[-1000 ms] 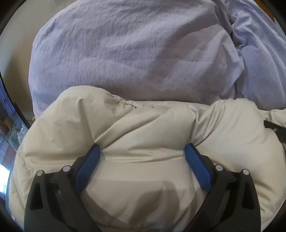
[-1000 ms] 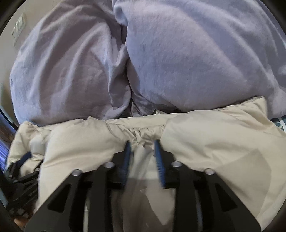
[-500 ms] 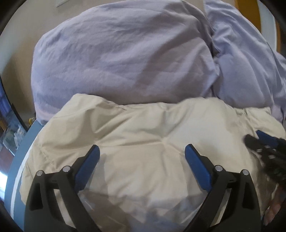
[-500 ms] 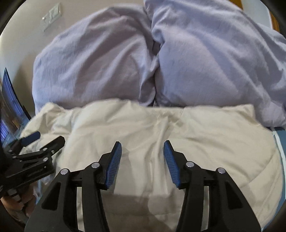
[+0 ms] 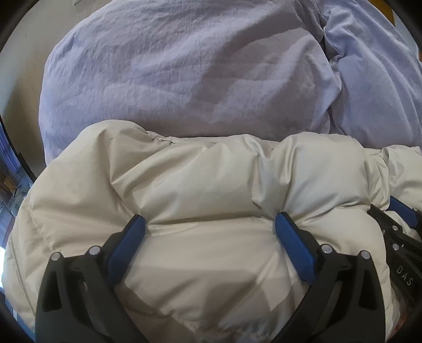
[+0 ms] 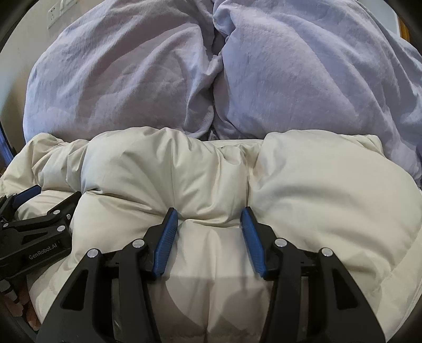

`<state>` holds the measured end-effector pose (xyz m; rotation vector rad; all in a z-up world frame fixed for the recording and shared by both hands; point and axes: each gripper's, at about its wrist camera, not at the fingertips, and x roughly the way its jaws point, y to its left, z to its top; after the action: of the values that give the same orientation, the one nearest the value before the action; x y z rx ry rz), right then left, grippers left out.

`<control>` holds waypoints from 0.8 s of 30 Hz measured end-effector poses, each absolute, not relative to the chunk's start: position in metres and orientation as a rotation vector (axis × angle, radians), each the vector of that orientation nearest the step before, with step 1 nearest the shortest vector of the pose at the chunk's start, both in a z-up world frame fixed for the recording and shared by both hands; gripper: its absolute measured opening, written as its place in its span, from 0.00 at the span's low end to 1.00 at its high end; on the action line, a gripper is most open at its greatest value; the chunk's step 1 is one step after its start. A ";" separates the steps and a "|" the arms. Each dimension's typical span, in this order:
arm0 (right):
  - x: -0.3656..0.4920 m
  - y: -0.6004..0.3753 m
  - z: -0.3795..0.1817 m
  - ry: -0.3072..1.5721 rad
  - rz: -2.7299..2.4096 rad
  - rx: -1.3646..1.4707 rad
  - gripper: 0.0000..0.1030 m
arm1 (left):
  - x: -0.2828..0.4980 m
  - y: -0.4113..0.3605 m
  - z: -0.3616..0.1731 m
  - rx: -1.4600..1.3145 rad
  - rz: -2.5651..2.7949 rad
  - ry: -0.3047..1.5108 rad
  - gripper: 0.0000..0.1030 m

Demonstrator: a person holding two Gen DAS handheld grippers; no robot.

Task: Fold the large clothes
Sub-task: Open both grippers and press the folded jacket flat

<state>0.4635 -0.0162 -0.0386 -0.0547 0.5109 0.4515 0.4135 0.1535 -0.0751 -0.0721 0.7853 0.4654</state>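
A cream puffy jacket (image 5: 211,179) lies bunched on the bed, in front of a lavender duvet (image 5: 184,66). My left gripper (image 5: 209,219) stands wide open, its blue fingertips dug into the padding with a broad bulge of jacket between them. In the right wrist view the same jacket (image 6: 316,198) fills the lower half. My right gripper (image 6: 209,211) is open about half way, its tips pushed down into a crease, with a hump of fabric between the pads. Each gripper shows in the other's view: the right gripper (image 5: 395,232) at the right edge, the left gripper (image 6: 39,219) at the left edge.
The lavender duvet (image 6: 290,66) is heaped high right behind the jacket, in two mounds with a deep fold between them. A beige wall with a socket plate (image 6: 59,10) stands at the far left. Dark furniture shows at the left edge.
A second ago the right jaws pinched a fold of jacket; they have since opened. Both grippers lifted off the jacket half a second ago and have sunk back in, bunching the padding.
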 end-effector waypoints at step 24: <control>0.476 -0.008 -0.044 0.517 0.450 -0.054 0.52 | 0.419 0.155 -0.090 -0.078 0.466 0.782 0.97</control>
<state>0.4761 -0.0082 -0.0440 -0.0538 0.5172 0.4496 0.4192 0.1553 -0.0899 -0.0781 0.7818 0.4662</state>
